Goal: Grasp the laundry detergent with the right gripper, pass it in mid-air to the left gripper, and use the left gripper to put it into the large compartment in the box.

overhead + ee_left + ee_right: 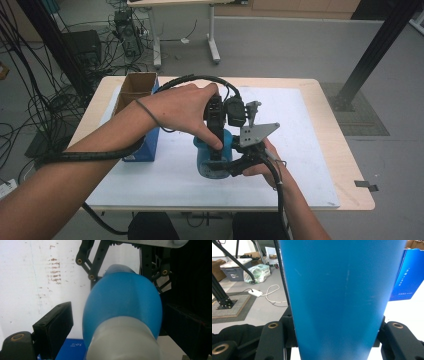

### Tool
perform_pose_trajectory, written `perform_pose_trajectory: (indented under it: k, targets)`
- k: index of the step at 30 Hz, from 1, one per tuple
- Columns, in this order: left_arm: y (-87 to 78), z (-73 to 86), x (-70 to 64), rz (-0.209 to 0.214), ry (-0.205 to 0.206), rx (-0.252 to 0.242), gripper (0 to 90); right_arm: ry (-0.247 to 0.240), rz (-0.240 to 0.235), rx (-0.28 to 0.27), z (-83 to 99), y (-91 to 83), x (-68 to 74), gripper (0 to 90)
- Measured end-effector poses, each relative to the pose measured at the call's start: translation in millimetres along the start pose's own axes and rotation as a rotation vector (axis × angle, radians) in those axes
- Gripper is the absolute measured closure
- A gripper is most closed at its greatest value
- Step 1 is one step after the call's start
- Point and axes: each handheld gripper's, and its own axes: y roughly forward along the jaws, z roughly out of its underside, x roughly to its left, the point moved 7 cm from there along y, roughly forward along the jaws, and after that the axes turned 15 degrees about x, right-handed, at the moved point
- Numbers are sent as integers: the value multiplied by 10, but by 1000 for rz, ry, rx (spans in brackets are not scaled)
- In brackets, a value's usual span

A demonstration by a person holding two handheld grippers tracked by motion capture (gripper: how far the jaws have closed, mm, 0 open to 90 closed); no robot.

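Blue plastic bottle with pale cap (212,159) stands mid-worktop (320,170) on white sheet. Right tongs (235,165) clamp its body; left tongs (216,150) straddle the top, jaws apart, not gripping.

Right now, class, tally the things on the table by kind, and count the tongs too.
Bottle: 1
Box: 1
White sheet: 1
Tongs: 2, left tongs and right tongs
Total: 5
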Motion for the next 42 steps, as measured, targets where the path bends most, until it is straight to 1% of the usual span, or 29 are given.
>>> perform_pose_trajectory:
  k: [2,4,7,11,16,19,20,24,29,32,34,42]
  targets:
    - [-2,-8,-1,-4,7,2,124,-3,0,-3,-3,-1,-2,444]
    - [1,-12,-6,1,-2,-1,124,-6,1,-4,-8,-2,0,444]
    - [-4,-23,-7,-2,0,6,128,-6,0,-3,-16,1,5,444]
    - [-6,-29,-15,-7,4,13,191,-4,0,-4,-14,6,7,443]
    - [-11,-39,-20,-8,1,21,218,-5,-4,-5,-17,4,9,443]
    - [-9,-46,-20,-6,3,27,289,-5,-3,-7,-17,4,11,443]
    - [-11,-53,-15,-9,12,35,298,-6,-3,-8,-16,4,8,443]
    - [-3,-57,-22,-9,12,34,359,-4,-1,-10,-14,-1,13,443]
    - [-18,-64,-15,-6,16,40,368,-6,0,-9,-16,-2,15,443]
    - [-13,-46,-10,-2,12,28,369,-6,0,-12,-15,-10,16,443]
    - [-20,-43,-5,3,10,32,370,-5,-3,-11,-15,-15,16,443]
    - [-42,-52,-32,-4,1,31,372,-8,-4,-20,-10,-23,20,442]
